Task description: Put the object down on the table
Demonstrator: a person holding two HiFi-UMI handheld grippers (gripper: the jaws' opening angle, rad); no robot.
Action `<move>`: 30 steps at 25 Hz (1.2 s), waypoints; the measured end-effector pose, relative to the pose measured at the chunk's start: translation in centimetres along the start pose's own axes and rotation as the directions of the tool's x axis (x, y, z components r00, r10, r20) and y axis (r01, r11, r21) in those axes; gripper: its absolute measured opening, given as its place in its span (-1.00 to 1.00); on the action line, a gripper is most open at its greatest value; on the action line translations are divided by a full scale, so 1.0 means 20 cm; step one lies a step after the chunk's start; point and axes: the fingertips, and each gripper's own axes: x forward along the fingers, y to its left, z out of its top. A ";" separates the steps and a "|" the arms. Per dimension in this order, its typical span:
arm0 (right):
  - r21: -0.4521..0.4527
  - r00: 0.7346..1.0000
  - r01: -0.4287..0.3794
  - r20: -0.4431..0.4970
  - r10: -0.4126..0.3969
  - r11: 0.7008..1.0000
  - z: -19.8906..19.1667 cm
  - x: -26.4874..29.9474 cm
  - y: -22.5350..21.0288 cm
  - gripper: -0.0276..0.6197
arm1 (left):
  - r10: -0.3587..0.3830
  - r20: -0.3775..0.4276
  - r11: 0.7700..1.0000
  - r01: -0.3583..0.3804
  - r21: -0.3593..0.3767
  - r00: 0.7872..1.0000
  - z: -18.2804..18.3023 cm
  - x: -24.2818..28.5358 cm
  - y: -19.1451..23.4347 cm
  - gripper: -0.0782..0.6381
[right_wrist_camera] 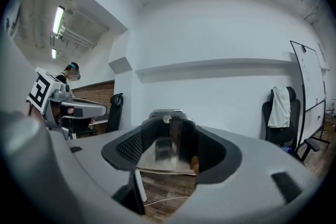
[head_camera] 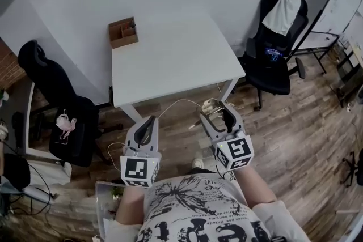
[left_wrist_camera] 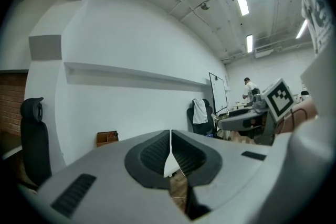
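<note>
While both forearms reached forward short of the white tabletop (head_camera: 170,59), the left hand-held gripper (head_camera: 148,121) had its jaws pressed together on nothing. The right hand-held gripper (head_camera: 216,111) was clamped wide on a glassy object (head_camera: 211,103), held in the air before the tabletop's near edge. Lettering on the person's shirt (head_camera: 198,218) was cut off and could not be read.

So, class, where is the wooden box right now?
The wooden box sits at the far left corner of the white table in the head view.
</note>
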 end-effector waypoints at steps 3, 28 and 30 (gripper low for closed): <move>-0.016 0.999 -0.040 0.002 0.040 0.999 0.03 0.11 -0.18 -0.05 | 0.045 0.011 0.999 -0.045 -0.006 0.999 0.04 0.18 -0.02 -0.75; 0.007 0.984 -0.127 -0.121 0.127 0.992 -0.03 1.41 -0.71 -0.05 | 0.148 -0.030 0.988 -0.149 -0.044 0.989 -0.01 1.29 0.67 -0.75; 0.009 0.985 -0.122 -0.124 0.123 0.992 -0.02 1.57 -0.72 -0.05 | 0.145 -0.025 0.988 -0.146 -0.040 0.989 -0.01 1.40 0.79 -0.75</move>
